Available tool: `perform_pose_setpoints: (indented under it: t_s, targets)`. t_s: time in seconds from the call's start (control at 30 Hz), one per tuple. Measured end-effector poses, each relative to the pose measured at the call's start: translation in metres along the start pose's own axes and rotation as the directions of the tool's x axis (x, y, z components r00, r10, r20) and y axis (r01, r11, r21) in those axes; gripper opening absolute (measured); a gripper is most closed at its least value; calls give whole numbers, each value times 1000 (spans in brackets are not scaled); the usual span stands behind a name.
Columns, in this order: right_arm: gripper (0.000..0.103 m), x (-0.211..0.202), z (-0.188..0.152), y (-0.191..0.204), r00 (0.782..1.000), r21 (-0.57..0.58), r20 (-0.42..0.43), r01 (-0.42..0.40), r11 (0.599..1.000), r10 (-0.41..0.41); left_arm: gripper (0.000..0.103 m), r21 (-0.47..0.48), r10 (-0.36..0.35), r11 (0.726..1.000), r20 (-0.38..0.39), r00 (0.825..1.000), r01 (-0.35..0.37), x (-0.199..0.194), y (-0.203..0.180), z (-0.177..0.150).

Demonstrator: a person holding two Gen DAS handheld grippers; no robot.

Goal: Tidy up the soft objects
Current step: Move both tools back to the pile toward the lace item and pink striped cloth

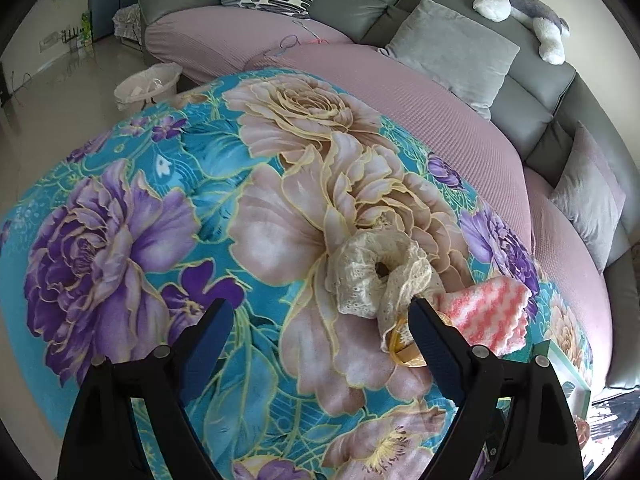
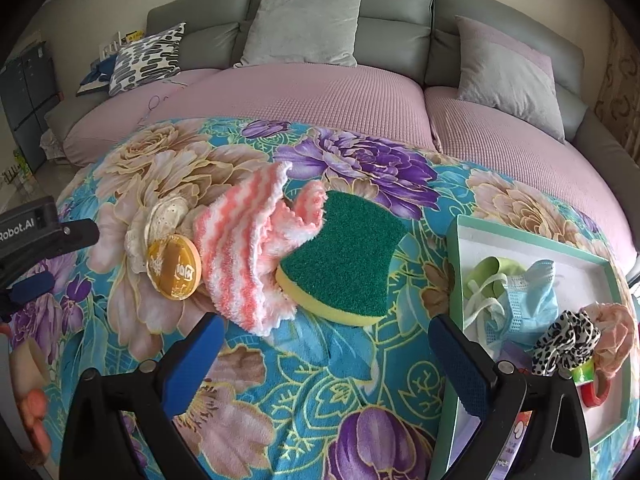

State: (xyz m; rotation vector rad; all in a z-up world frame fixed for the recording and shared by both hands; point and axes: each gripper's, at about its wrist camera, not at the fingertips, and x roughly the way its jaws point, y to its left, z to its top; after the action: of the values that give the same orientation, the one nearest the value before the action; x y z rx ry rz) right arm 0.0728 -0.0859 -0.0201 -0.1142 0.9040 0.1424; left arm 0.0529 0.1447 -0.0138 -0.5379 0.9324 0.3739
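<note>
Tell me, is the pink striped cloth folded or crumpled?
Crumpled: the pink striped cloth lies bunched in uneven folds beside the green sponge.

On blanket [image 2: 320,380]: sponge [image 2: 344,256] central. Cloth [image 2: 244,248] touching sponge's left side; disc [image 2: 174,266] left of cloth, on scrunchie [image 2: 160,220]. Tray [image 2: 454,240] right of sponge, holding masks [image 2: 528,300].

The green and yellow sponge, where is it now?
In the right wrist view the sponge lies mid-frame on the floral blanket, touching the pink striped cloth on its left, with the green tray to its right.
</note>
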Motion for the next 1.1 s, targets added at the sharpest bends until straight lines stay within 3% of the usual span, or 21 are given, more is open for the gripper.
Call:
perform_pose_setpoints:
  t_s: [0.37,0.7,0.9,1.1]
  targets:
    - [103,20,4,-1,999,19,-8,-47,999,47,90,-29,-34,999,-38,999,33,32,-1,7]
    - [103,32,10,1,996,26,-17,-84,996,85,89,-74,-123,990,-65,990,118,64,-5,14]
    - [103,36,11,11,994,2,-12,-106,994,106,68,-63,-174,984,-80,982,169,74,-13,13]
    - [102,34,10,16,992,-12,2,-124,992,124,37,-37,-236,972,-115,965,233,78,-21,10]
